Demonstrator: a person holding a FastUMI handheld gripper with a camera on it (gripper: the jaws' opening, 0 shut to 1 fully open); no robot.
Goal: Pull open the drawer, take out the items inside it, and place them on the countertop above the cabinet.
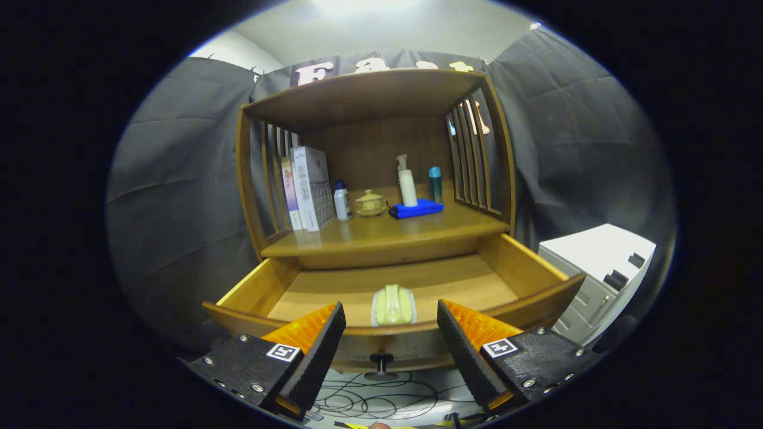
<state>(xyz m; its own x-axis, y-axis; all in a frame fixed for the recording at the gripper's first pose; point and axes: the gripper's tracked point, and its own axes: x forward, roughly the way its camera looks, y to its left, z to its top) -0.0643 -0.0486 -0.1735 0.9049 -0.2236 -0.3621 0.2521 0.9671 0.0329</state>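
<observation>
A wooden cabinet [375,179] is standing against dark cloth, and its drawer [539,271] is sitting pulled well out toward the camera. The gripper [390,345] is hovering in front of the drawer with its two orange-backed fingers [322,339] spread wide apart and holding nothing. Between and just beyond the fingertips, a pale green item [393,305], soft-looking and ridged, is lying on the drawer floor close against the front wall; what exactly it is cannot be told. The drawer's dark knob [381,359] is showing below the front panel, between the fingers. Above the drawer, the countertop [381,235] is carrying books [310,187], a small white bottle [341,201], a lidded cup [370,203], a pump bottle [407,180], a blue-capped bottle [436,183] and a folded blue cloth [417,208], with bare wood along its front edge. The opening step seems done, so the pickup is likely next. Doing it well probably means lifting the fingers over the drawer's front wall, coming down straight on the green item with one finger on either side, closing gently since it may squash, then setting it on the bare front strip, clear of the bottles.
</observation>
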